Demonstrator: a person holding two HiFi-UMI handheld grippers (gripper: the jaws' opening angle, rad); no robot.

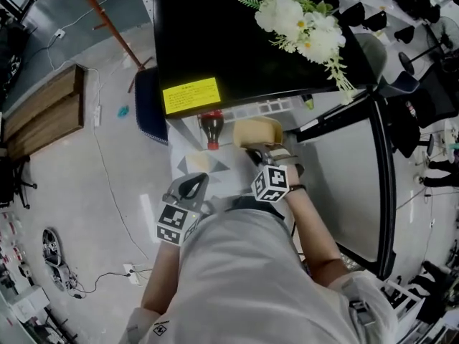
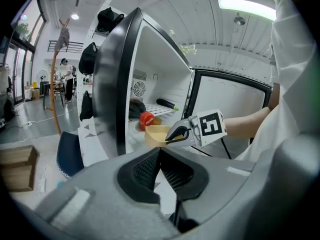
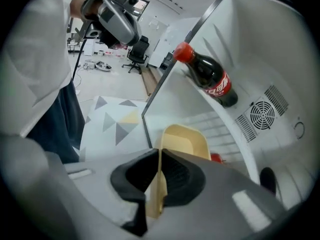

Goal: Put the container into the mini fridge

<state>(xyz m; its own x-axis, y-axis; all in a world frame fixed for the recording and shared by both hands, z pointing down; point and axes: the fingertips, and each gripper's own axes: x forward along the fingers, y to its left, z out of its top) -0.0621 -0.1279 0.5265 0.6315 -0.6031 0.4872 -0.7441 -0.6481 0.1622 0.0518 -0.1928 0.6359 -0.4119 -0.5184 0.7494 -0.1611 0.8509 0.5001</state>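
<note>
Below you stands the mini fridge, black on top, with its door swung wide open to your right. On the floor in front of it lies a mat printed with grey and yellow triangles. A bunch of white flowers lies on the fridge top, and a yellow label sits near its front edge. Inside the white cabinet you have a red-capped cola bottle.

Just to the right of that bottle, at the fridge's open front, is the pale yellow container. Your right gripper holds it there, with the jaws clamped on one thin side wall and the open tub pointing into the cabinet. You cannot tell from these views whether the container rests on a shelf.

Your left gripper hangs over the mat, short of the fridge. Its jaws are closed together with nothing between them.
</note>
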